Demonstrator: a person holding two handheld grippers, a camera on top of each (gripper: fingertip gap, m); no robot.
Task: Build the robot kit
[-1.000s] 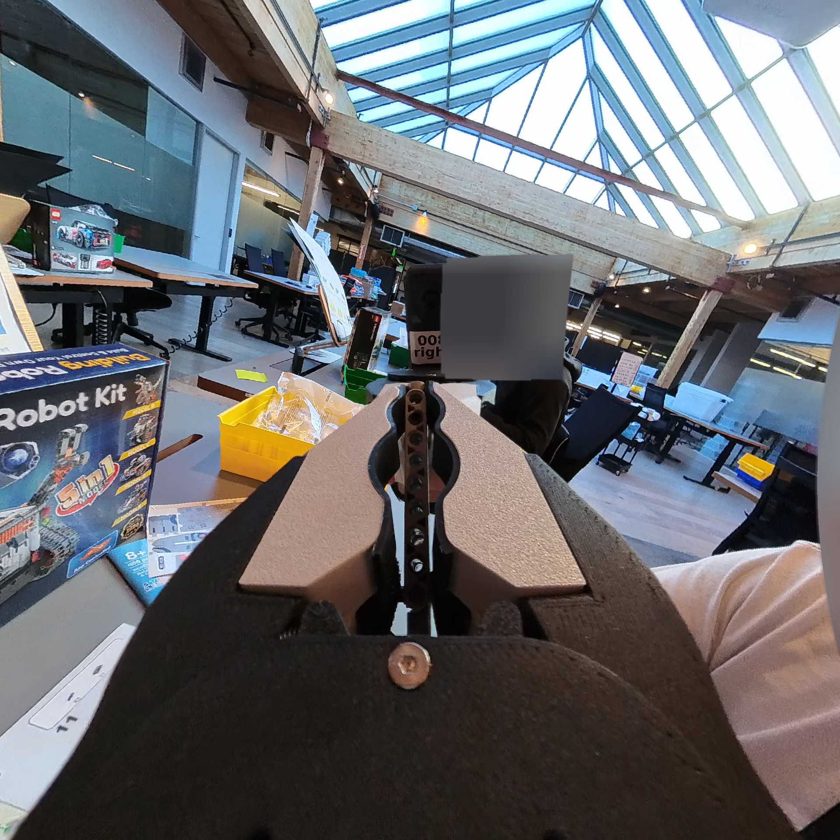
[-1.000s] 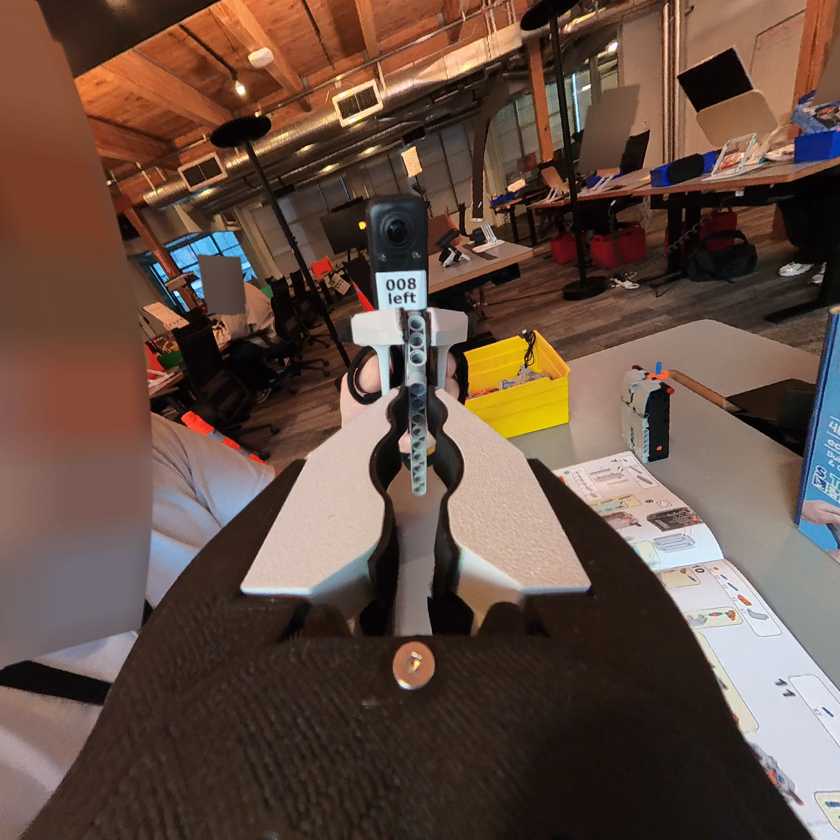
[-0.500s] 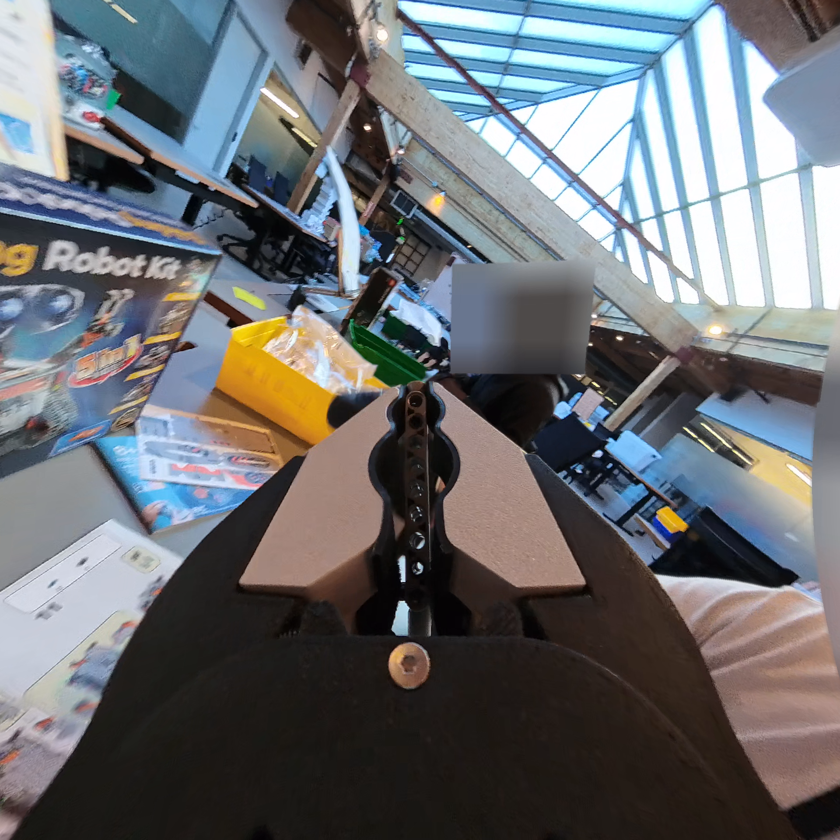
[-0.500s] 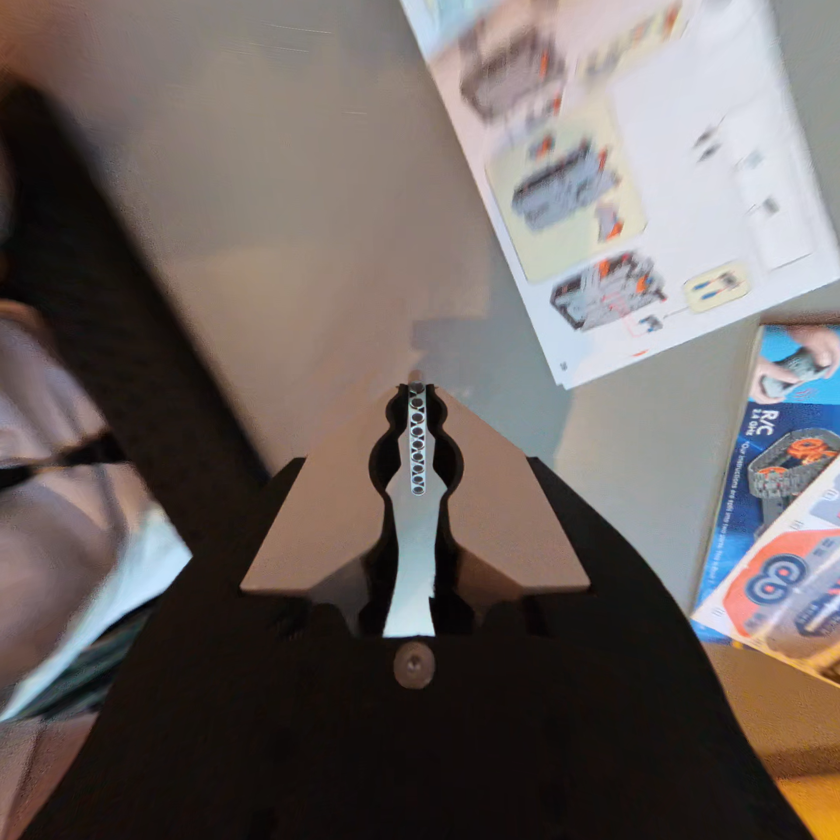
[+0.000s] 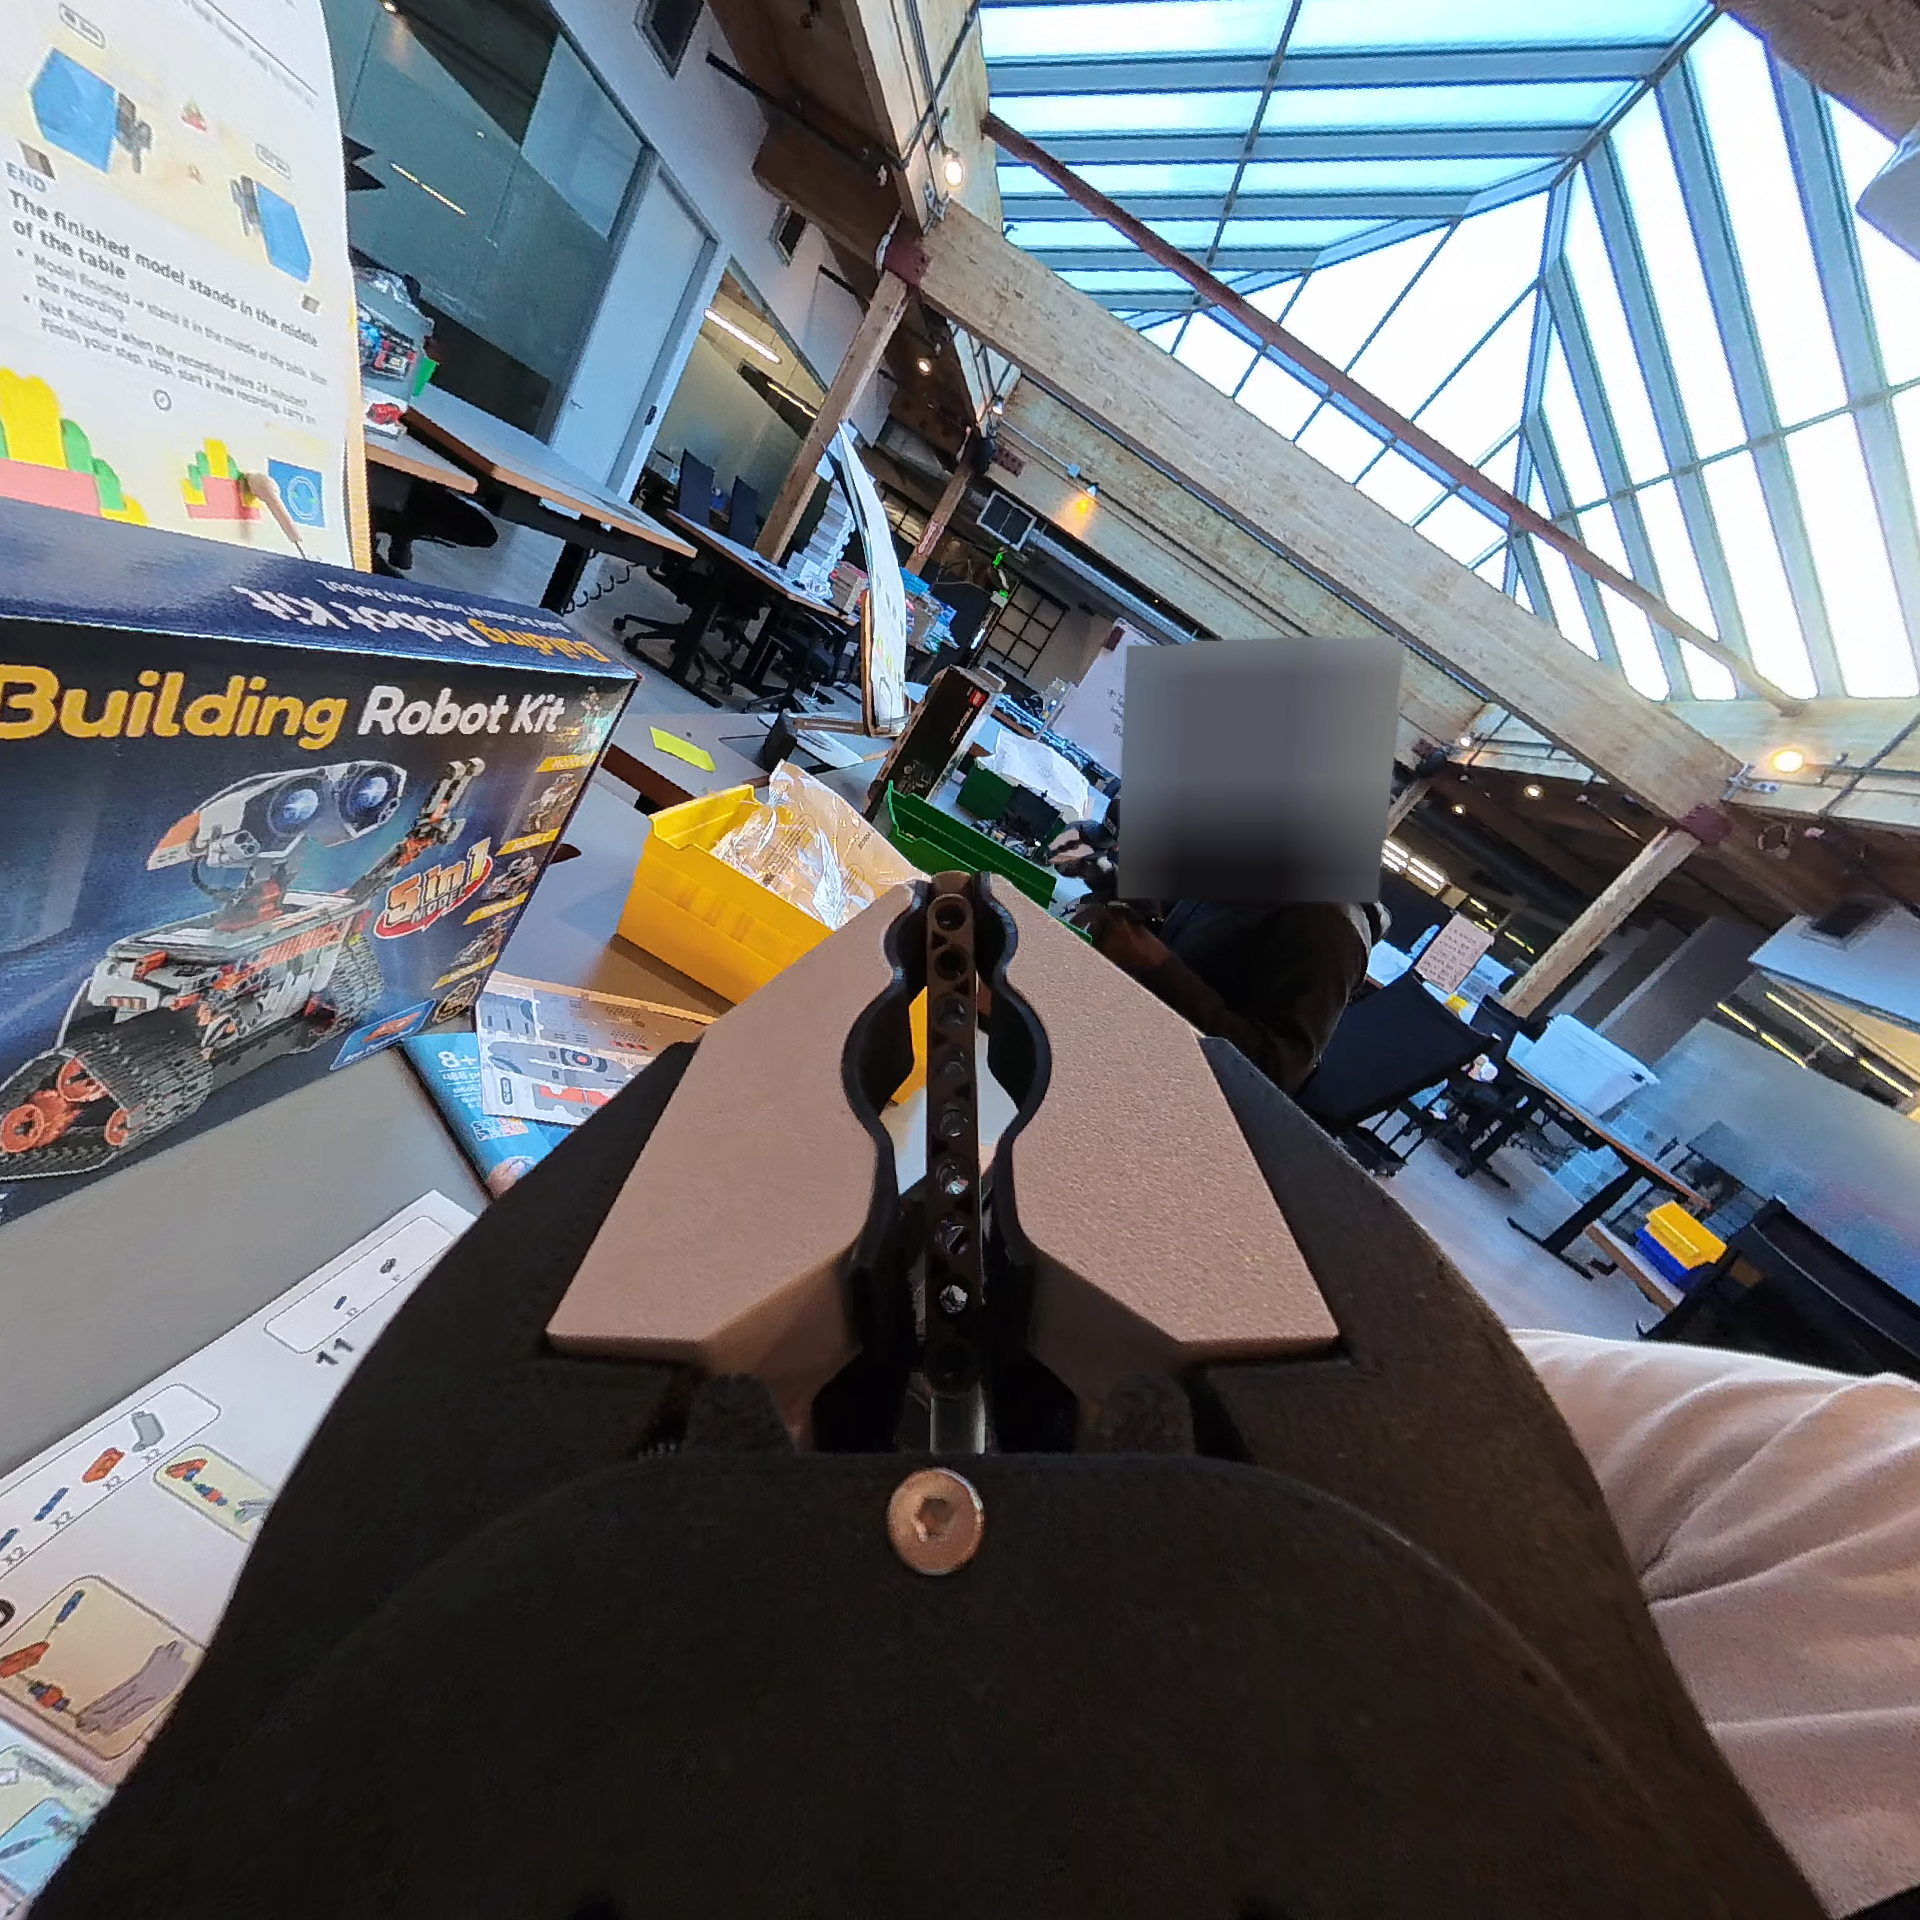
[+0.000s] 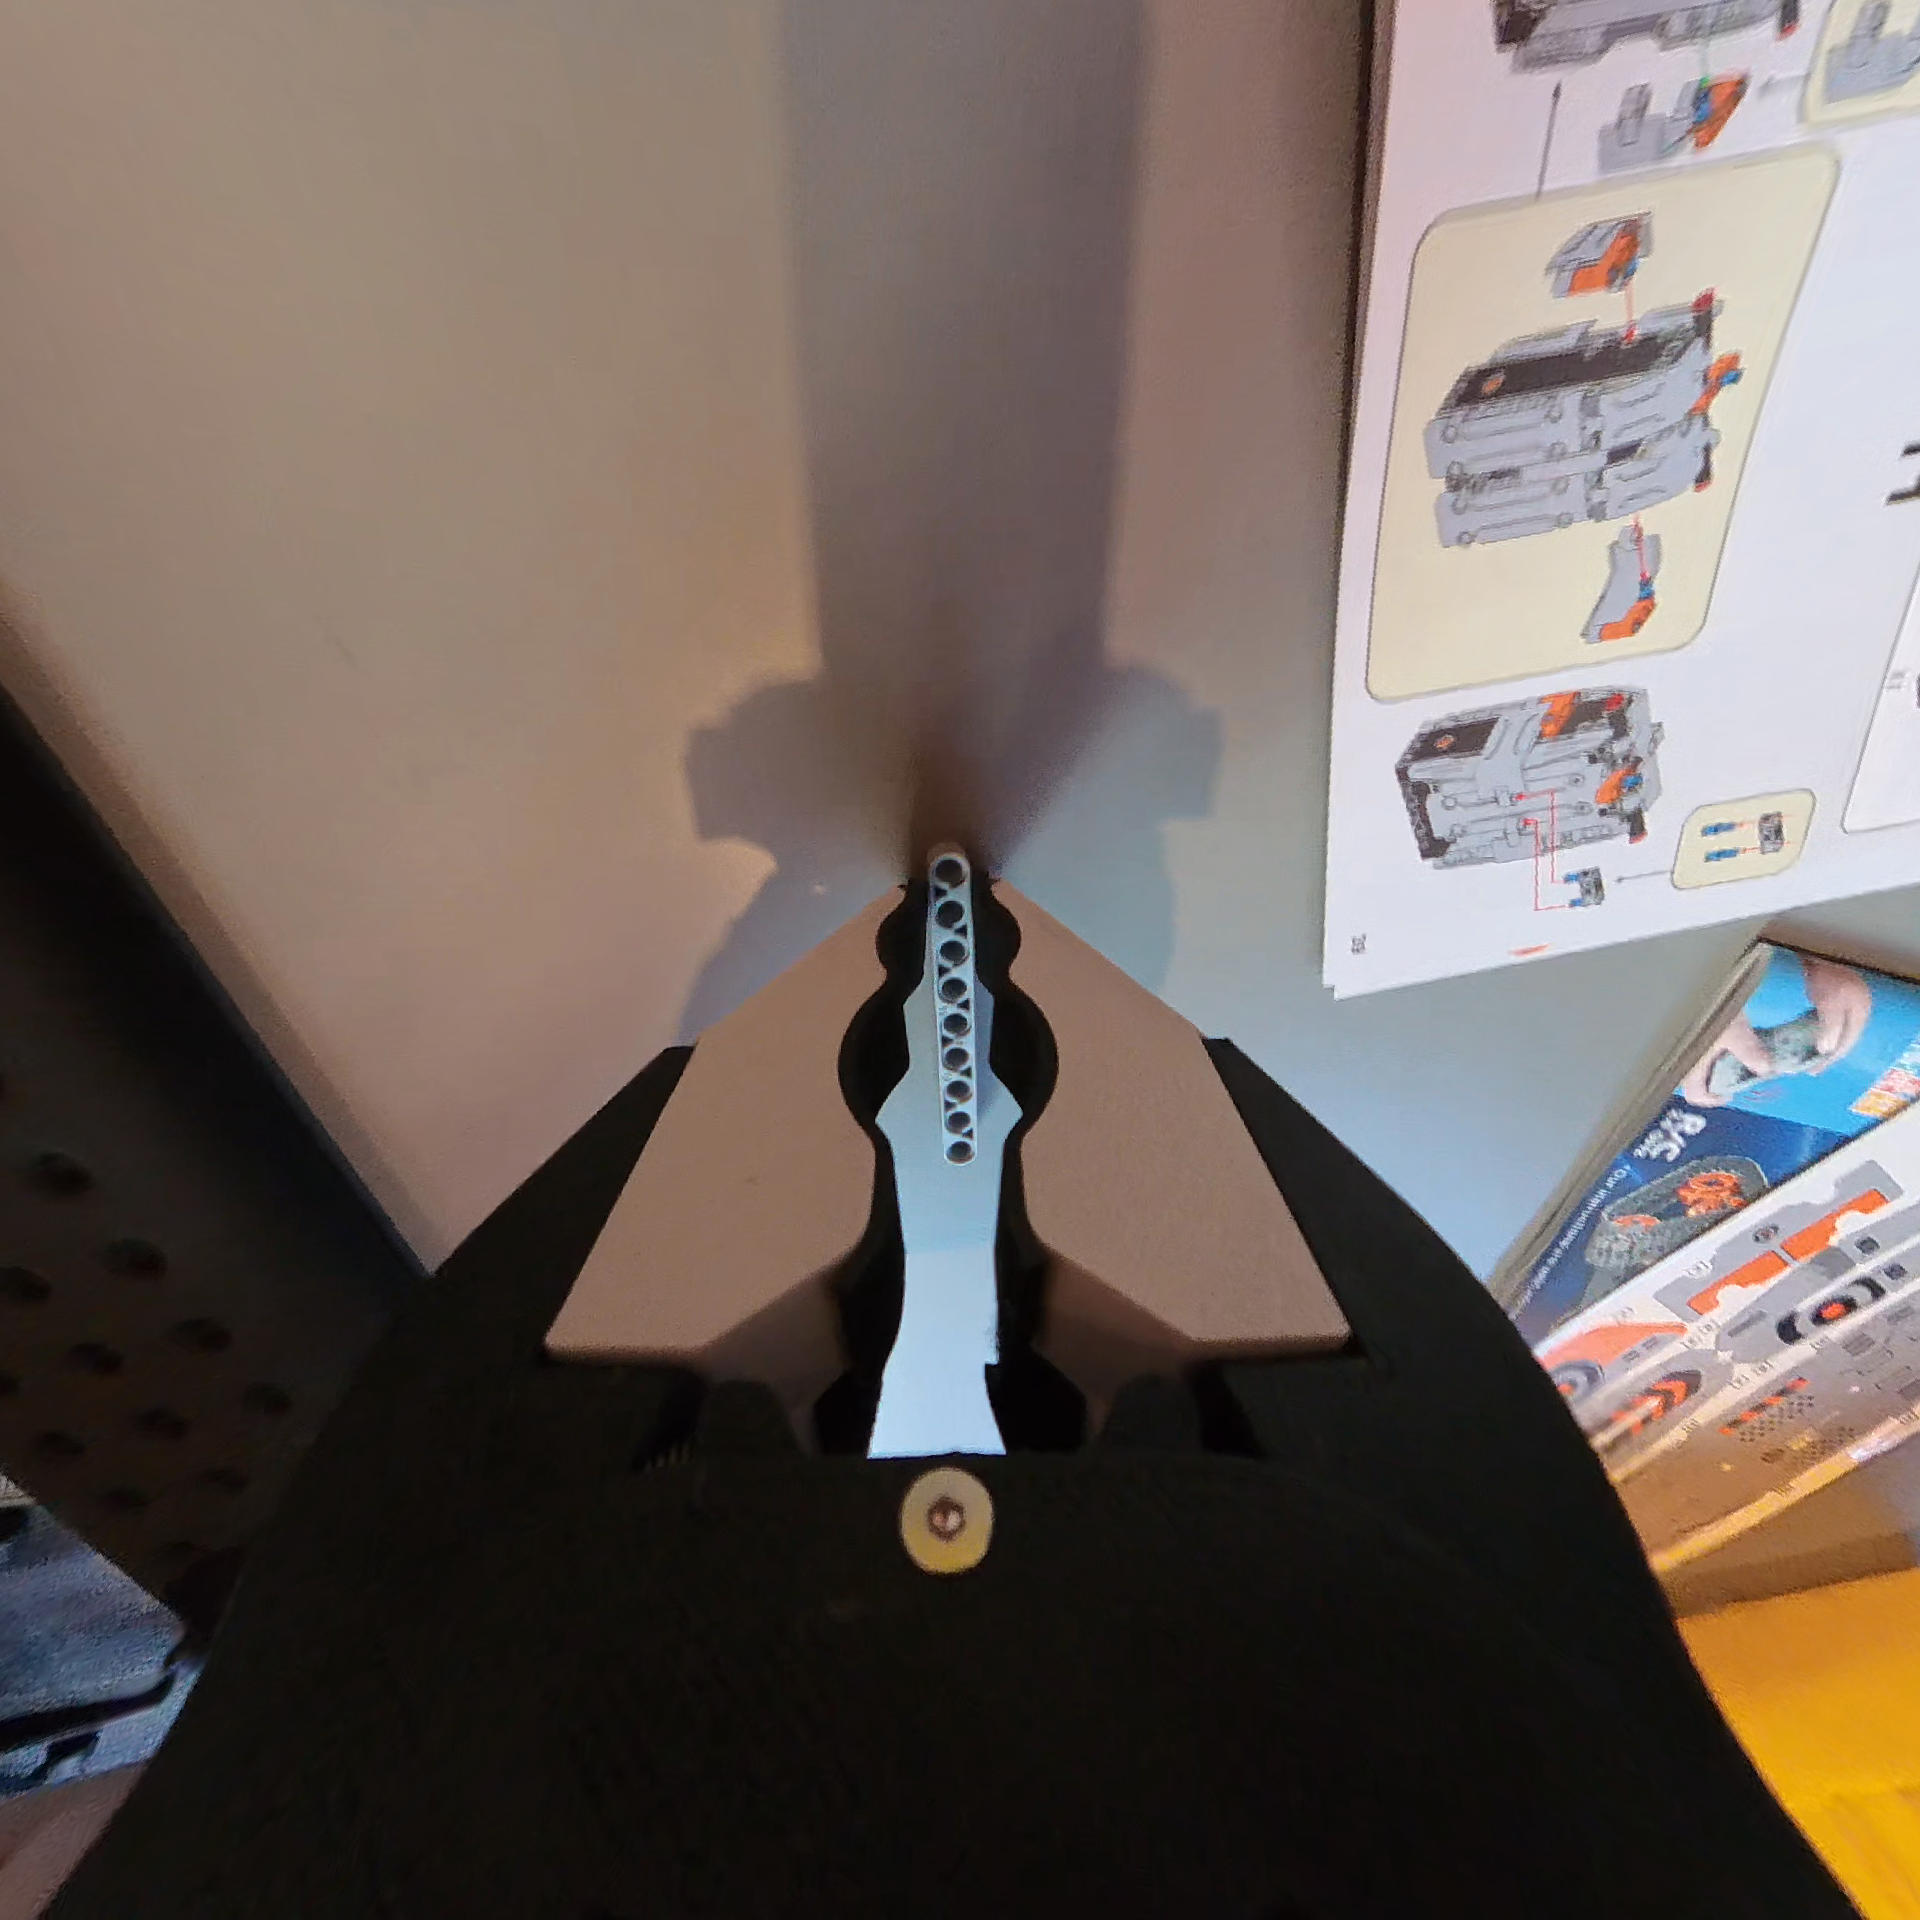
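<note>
My left gripper [image 5: 950,904] is shut on a long black beam with holes [image 5: 952,1091], which runs back between the jaws. It is held up above the grey table [image 5: 187,1257], pointing across the room. My right gripper [image 6: 950,883] is shut on a light grey beam with holes [image 6: 952,997]. It points straight down at the bare grey table top [image 6: 468,416], with the beam's tip close to the surface and its shadow just ahead. Neither gripper shows in the other's view.
A blue robot kit box [image 5: 260,831], a yellow bin of bagged parts [image 5: 717,904] and an open instruction booklet [image 5: 125,1507] lie left of my left gripper. The booklet [image 6: 1621,468] and a printed box [image 6: 1745,1226] lie right of my right gripper. A seated person's sleeve [image 5: 1745,1558] is at right. The gap from one gripper's tips to the other's is roughly 30 cm.
My right gripper has swung from facing the left gripper to pointing down at the table, then dropped closer. My left gripper has tilted and turned slightly left; the right gripper left its view.
</note>
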